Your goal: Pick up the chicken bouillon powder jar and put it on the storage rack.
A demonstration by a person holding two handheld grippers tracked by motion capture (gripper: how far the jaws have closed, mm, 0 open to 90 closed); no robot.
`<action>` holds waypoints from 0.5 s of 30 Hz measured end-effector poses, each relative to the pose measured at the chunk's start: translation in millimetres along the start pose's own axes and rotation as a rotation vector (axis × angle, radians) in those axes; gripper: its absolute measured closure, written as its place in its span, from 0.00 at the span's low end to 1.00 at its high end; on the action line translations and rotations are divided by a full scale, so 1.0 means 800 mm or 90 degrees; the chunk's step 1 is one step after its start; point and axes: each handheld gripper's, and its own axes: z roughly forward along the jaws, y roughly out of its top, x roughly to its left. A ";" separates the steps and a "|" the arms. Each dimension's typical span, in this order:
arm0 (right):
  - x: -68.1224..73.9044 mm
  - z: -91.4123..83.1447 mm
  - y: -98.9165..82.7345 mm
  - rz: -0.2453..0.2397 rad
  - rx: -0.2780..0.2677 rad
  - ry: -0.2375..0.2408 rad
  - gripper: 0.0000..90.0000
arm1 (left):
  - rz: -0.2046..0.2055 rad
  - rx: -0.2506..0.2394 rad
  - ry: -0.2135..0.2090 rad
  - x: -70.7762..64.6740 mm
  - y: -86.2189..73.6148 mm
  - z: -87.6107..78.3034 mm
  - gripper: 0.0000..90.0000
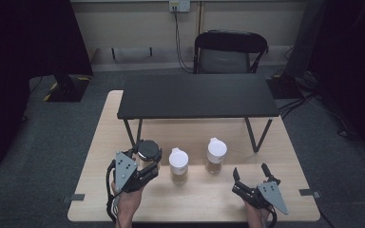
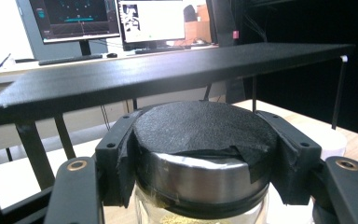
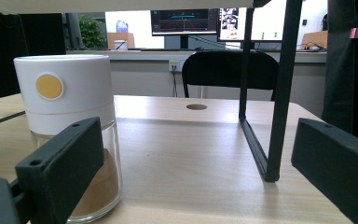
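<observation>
High view: my left gripper [image 1: 145, 164] has its jaws pinching the black-lidded glass jar [image 1: 148, 151] at the lid, rigid, breakable, likely slippery below; right gripper [image 1: 251, 176] jaws spread.

jar [image 1: 148, 153] | glass, black lid, steel band | upright | before shelf [image 1: 197, 96]

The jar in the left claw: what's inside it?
Below the jar's black-topped metal lid, a strip of yellowish powder or grains shows through the glass. The left claw and the frame's edge hide how full it is.
</observation>
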 end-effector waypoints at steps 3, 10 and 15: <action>0.000 0.000 0.000 0.000 0.000 0.000 0.01 | 0.004 -0.004 0.005 0.002 0.008 0.002 0.39; 0.000 0.000 0.000 0.000 0.000 -0.001 0.01 | 0.004 -0.013 0.003 0.007 0.022 0.007 0.39; 0.000 0.000 0.000 0.000 0.000 -0.001 0.01 | 0.004 -0.020 0.005 0.009 0.031 0.009 0.39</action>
